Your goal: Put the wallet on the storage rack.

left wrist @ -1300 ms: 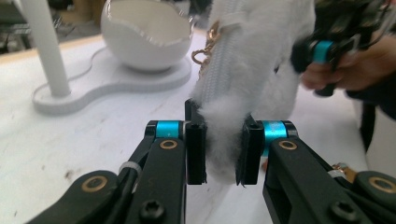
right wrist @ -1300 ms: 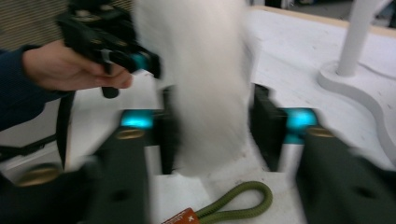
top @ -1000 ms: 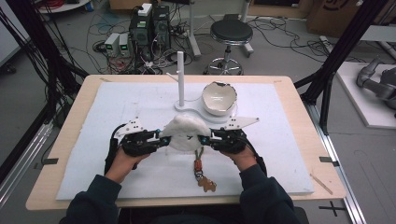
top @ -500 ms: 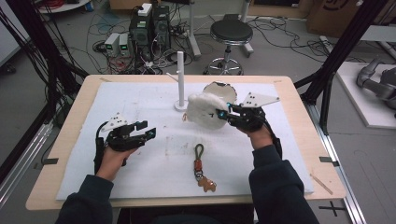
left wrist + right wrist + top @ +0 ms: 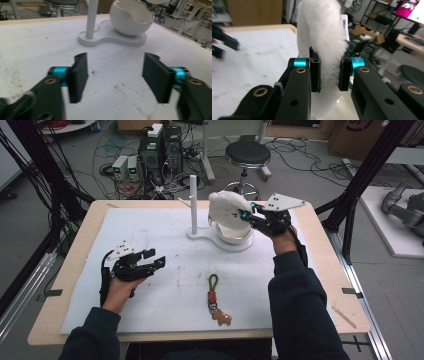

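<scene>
White plush fur sat pinched between the jaws of my right tool [image 5: 329,75], compressed where they met it. I judged the fluffy piece [image 5: 226,209] light, soft and limp, best held at a thick fold so it cannot slip. It was pale, shaggy and rounded, and hung above the eggshell bowl [image 5: 235,234] on its white stand [image 5: 200,234]. My left tool [image 5: 115,77] rested gaping and empty over the bench [image 5: 150,225].
</scene>
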The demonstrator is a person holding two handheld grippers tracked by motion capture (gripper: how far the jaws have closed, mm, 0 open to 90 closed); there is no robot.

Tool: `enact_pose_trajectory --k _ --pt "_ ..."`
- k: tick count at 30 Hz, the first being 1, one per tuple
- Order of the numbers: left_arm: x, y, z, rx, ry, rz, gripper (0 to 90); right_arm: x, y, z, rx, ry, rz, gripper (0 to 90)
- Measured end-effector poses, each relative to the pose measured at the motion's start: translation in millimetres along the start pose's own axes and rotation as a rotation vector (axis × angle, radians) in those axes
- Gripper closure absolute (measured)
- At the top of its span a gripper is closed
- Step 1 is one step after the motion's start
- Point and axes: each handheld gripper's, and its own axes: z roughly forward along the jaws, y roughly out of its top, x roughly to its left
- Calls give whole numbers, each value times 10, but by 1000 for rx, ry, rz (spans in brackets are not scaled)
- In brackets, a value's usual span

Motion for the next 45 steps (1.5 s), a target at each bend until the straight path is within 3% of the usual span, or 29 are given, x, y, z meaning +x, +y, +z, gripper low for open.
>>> enact_pose_trajectory --k 3,7,12,22,26,28,29,30,31,33,35,38,41,45 --pt "17 -6 -1 5 8 -12 252 -95 -13 29 29 -31 -31 777" --pt "31 -13 -12 12 6 -13 248 -201 -104 66 74 -61 -64 777" --pt "36 -20 -8 14 7 -18 252 -288 -184 113 88 -79 -81 776" --pt "29 -27 -13 16 6 -21 258 -250 -369 496 176 -11 -193 774" --pt "34 -34 -13 18 4 -22 261 -304 -520 555 237 0 -153 759" --pt "36 -36 -11 21 5 -23 261 -332 -614 559 283 -7 -122 691" --pt "36 -37 -10 21 6 -23 261 -349 -642 549 291 -7 -83 583" --pt "36 -36 -11 22 5 -24 262 -369 -647 537 290 -17 -11 485" --pt "37 -37 -12 20 6 -26 262 -396 -638 507 270 -7 50 480" --pt "39 -35 -15 21 7 -28 263 -409 -589 444 211 -4 102 480" --pt "37 -36 -11 22 6 -28 263 -408 -523 397 140 -6 140 514" --pt "29 -37 -7 24 3 -30 264 -365 -440 383 54 14 201 654" --pt "29 -35 -12 24 3 -29 265 -325 -451 461 110 44 227 759" --pt "36 -36 -18 24 5 -32 265 -320 -534 507 226 76 221 786"
